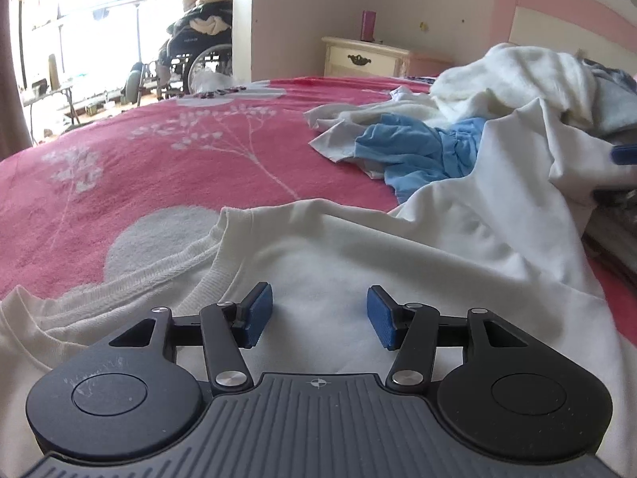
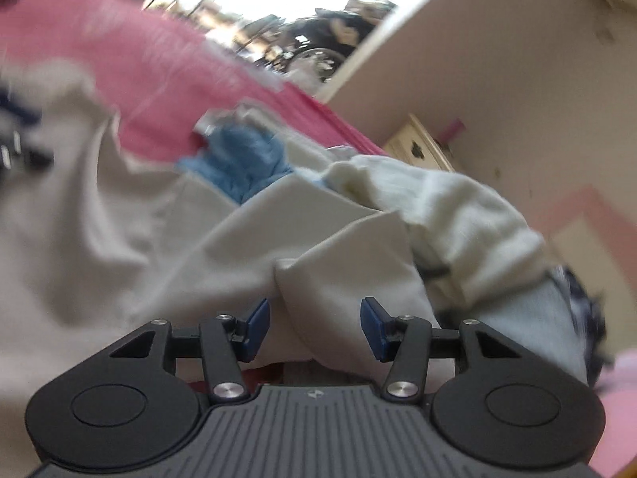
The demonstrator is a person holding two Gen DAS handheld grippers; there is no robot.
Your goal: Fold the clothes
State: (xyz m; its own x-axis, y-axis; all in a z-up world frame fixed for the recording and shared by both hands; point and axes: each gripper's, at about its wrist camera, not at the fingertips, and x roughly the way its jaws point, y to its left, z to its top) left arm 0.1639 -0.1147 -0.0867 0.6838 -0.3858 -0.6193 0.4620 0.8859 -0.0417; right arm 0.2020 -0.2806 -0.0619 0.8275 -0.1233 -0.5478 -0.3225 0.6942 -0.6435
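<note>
Left wrist view: left gripper (image 1: 320, 316) sits low over a white t-shirt (image 1: 358, 247) spread on the pink floral bedspread (image 1: 159, 151), jaws wide apart, nothing between the blue pads (image 1: 258, 314). Shirt collar (image 1: 167, 267) lies just left of the fingers, ribbed edge visible. Beyond the shirt, a blue garment (image 1: 418, 151) lies bunched with other white clothes in a pile (image 1: 517, 75) on the right side of the bed. Cream nightstand (image 1: 366, 57) with a dark pink cup (image 1: 368, 25) on it stands against the far wall; pink headboard (image 1: 565, 12) at upper right; wheelchair (image 1: 191, 51) piled with clothes near the bright window.

Right wrist view: tilted and motion-blurred. Right gripper (image 2: 314, 328) is also wide, a folded edge of white t-shirt (image 2: 338, 247) lying between and just ahead of the fingers, not clamped. Blue garment (image 2: 247, 159) and cream knit clothing (image 2: 438, 203) sit beyond; bedspread (image 2: 159, 79) behind. Part of the left gripper (image 2: 16, 147) shows at far left edge, blurred.
</note>
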